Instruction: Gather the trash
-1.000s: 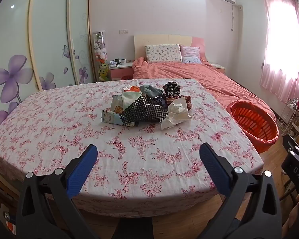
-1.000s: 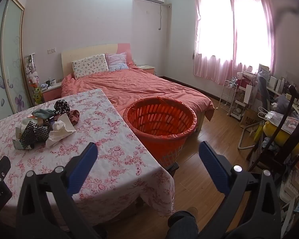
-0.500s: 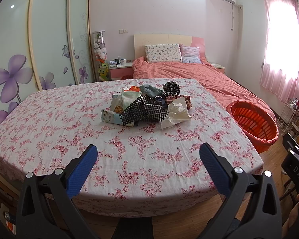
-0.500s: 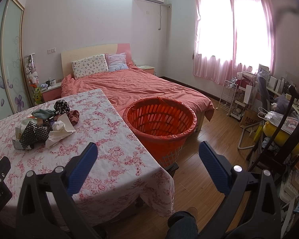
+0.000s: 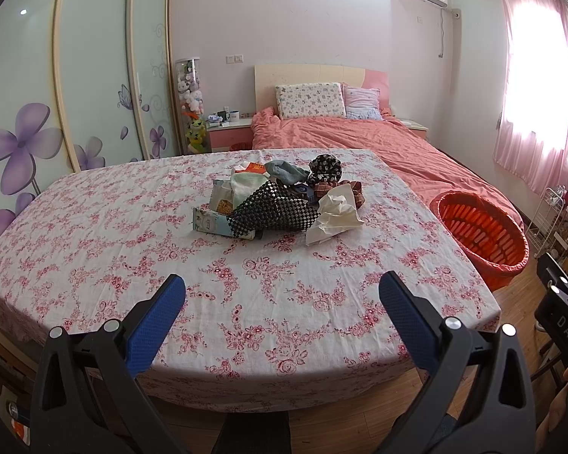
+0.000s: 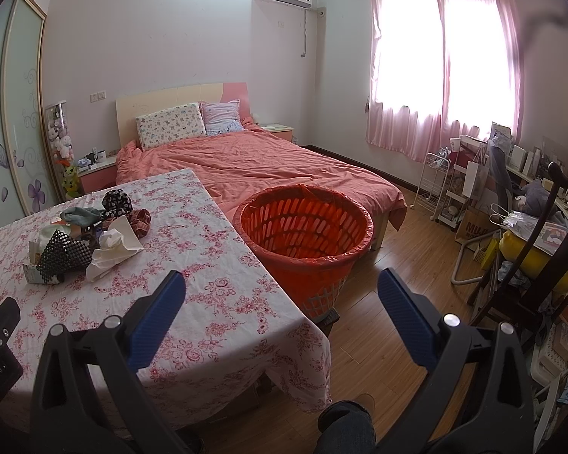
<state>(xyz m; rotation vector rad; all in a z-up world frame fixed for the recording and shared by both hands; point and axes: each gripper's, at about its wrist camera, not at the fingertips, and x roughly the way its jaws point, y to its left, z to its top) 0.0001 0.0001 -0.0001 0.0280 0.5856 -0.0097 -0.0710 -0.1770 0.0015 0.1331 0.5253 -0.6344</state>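
Centrally in the left wrist view, a trash pile [image 5: 280, 200] of crumpled paper, netting, cloth and cartons lies on the floral-clothed surface [image 5: 132, 234]. Left gripper [image 5: 282, 295], jaws released and empty, hovers at lower frame over the near edge. Right gripper [image 6: 282, 295], jaws likewise released, faces the orange basket [image 6: 303, 234] standing on the floor at centre frame, just beside the surface.

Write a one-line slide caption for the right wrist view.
Open right claw hovers over the floral tablecloth's edge, the lined orange basket ahead and the trash pile off to its left.
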